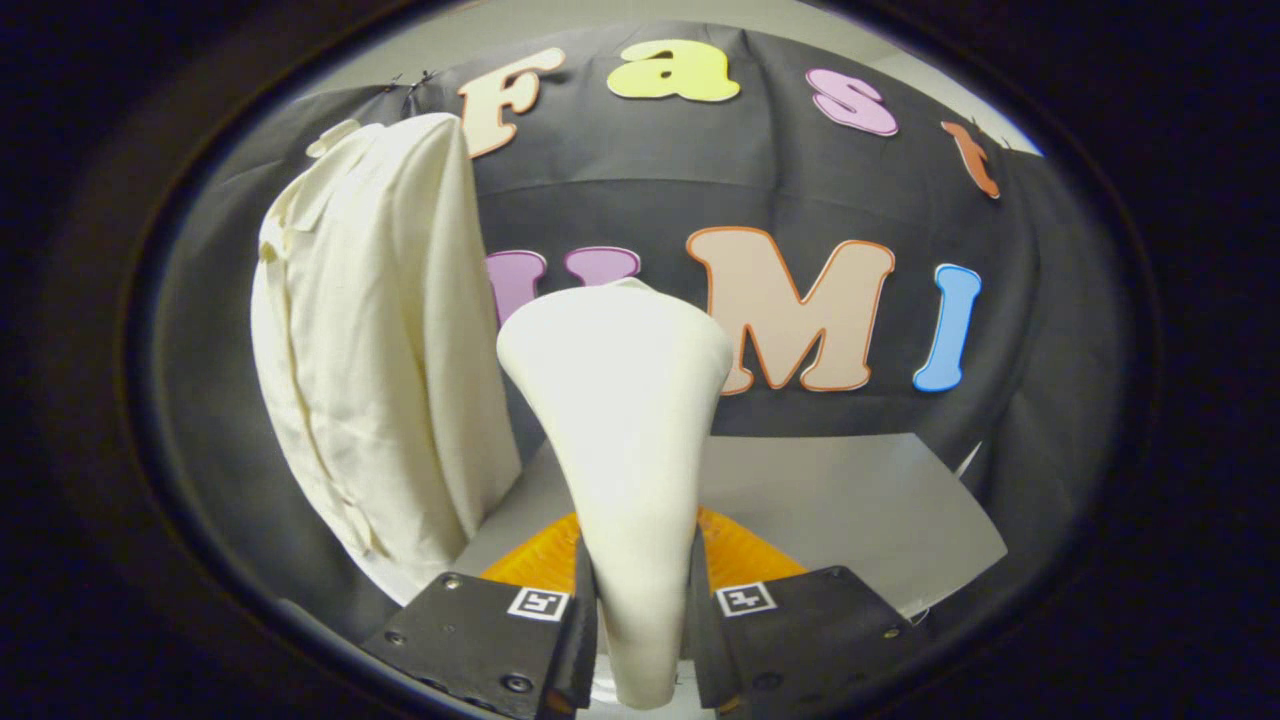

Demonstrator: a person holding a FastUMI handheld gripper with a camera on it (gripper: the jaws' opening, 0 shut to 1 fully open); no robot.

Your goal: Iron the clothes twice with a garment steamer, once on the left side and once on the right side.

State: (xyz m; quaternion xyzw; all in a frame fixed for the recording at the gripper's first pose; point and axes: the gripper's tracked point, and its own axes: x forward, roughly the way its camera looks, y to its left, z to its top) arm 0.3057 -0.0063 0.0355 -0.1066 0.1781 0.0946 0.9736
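A cream garment steamer (622, 420) stands upright between my fingers, its narrow handle pinched by both of them and its wide head flaring out above. My gripper (640, 610) is shut on that handle. A cream shirt (375, 340) hangs on the booth's black wall, to the left of the steamer and beyond it, with its collar at the top. The steamer's head is apart from the shirt, with a gap of dark cloth between them.
A grey tabletop (850, 500) lies below and ahead of the fingers, reaching to the wall. An orange ribbed thing (740, 555) sits on it just behind the steamer's handle, partly hidden. The black cloth wall (1040, 330) closes off the back.
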